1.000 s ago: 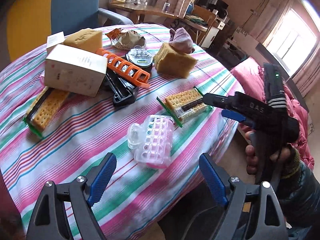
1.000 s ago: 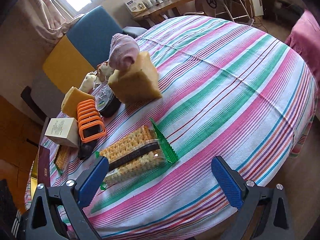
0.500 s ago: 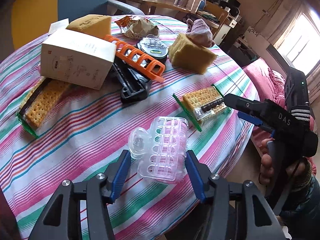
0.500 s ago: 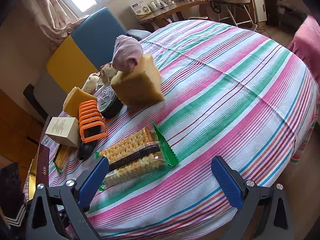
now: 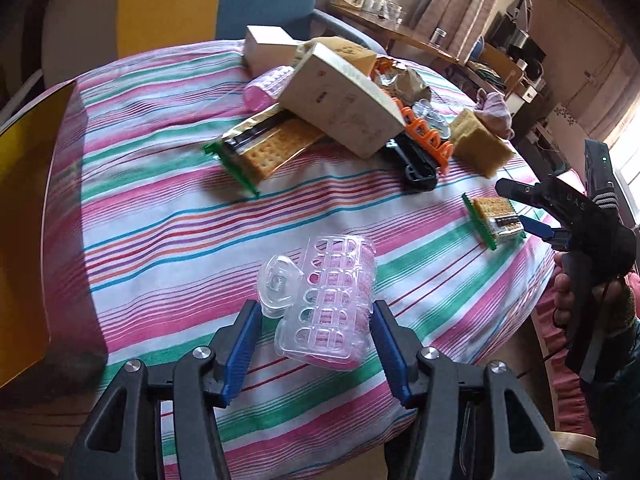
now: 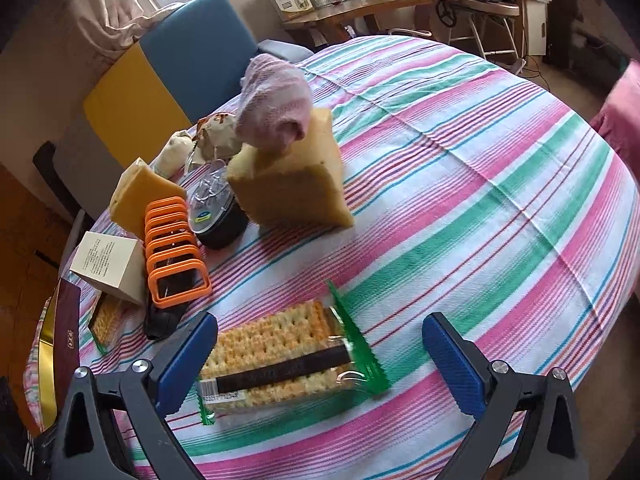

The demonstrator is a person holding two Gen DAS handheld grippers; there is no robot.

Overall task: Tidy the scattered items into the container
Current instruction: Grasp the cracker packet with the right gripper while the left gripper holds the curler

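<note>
Left gripper (image 5: pixel 312 342) clamped on clear pink hair-roller pack (image 5: pixel 328 308); slick shell may squirt out. Right gripper (image 6: pixel 320 364) agape over cracker packet (image 6: pixel 280 364), edge near.

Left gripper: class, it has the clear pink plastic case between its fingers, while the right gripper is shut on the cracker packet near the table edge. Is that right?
Not quite. The right gripper is open: in the right wrist view its fingers stand wide apart on either side of the cracker packet. The left gripper does have the plastic case between its fingers.
</note>
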